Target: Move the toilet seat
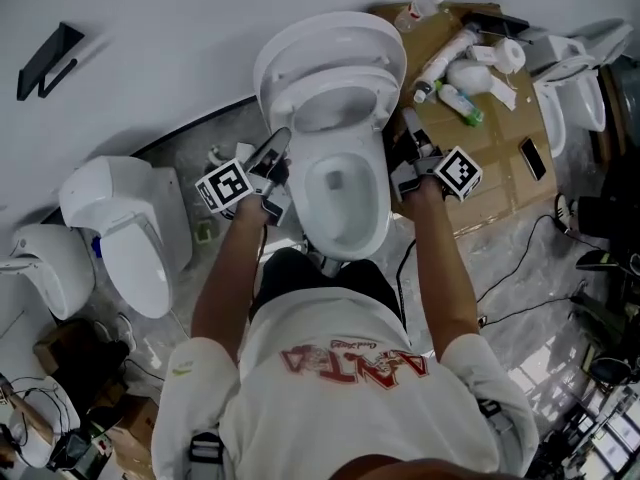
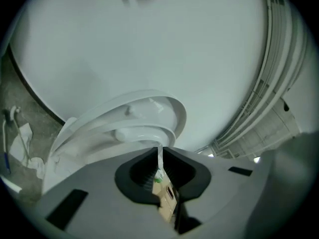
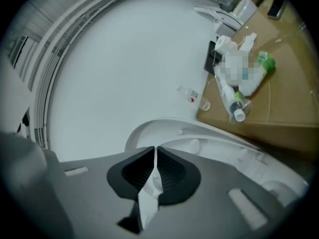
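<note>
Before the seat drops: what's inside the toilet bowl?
Only white porcelain and a dark drain opening show in the toilet bowl; the raised seat hides its rear.

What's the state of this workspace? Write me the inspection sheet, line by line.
Surface: grey marbled floor; a cardboard sheet lies right of the toilet.
Job's things: toilet seat and lid both raised.
Clutter: bottles, a tube and a phone on the cardboard.
Grippers: left gripper and right gripper flank the seat, tongs closed on its side edges, as far as their views show.
Cables: black cables on the floor at the right.
Surroundings: other toilets left and right; a black bracket on the white wall.
</note>
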Available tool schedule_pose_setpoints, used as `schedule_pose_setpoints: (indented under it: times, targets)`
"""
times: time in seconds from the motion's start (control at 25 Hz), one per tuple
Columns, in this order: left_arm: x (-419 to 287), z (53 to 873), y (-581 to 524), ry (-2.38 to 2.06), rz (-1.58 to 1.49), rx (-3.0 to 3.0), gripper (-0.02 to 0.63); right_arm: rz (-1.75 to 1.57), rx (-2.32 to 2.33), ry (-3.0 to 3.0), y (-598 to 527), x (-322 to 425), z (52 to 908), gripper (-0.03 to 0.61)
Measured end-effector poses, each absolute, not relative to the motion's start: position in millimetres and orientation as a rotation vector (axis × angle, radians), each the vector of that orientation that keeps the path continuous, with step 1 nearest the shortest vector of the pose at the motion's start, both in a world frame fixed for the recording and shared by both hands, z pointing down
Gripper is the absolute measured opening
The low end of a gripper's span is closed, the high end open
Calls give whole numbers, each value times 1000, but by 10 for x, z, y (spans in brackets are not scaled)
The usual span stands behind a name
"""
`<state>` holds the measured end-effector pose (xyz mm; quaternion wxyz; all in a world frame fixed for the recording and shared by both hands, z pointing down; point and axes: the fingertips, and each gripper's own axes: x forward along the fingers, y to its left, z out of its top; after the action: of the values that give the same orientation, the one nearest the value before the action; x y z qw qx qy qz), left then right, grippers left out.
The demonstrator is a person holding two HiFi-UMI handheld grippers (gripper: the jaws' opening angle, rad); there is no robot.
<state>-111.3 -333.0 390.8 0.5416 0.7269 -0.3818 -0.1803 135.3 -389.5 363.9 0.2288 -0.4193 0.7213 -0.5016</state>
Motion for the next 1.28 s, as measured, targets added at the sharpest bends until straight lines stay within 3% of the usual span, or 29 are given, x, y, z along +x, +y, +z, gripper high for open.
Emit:
schedule_pose_setpoints:
  times: [0.08, 0.68, 1.04, 1.28]
  targets:
    - [-1052, 3761, -3180, -953, -370, 1791, 24, -1323, -1164, 2055, -3656, 1491, 3538, 3]
    - [-215, 2705, -1585, -1178, -134, 2162, 9, -1128, -1241, 2224, -1927, 2269, 2666, 3]
    - [-112, 2126, -877, -1277, -8, 2405, 9, -868, -1258, 2458, -1186, 2049, 2240, 3]
    - [-400, 1768, -625, -1356, -99, 2442, 9, -601, -1265, 2641, -986, 1677, 1792, 3]
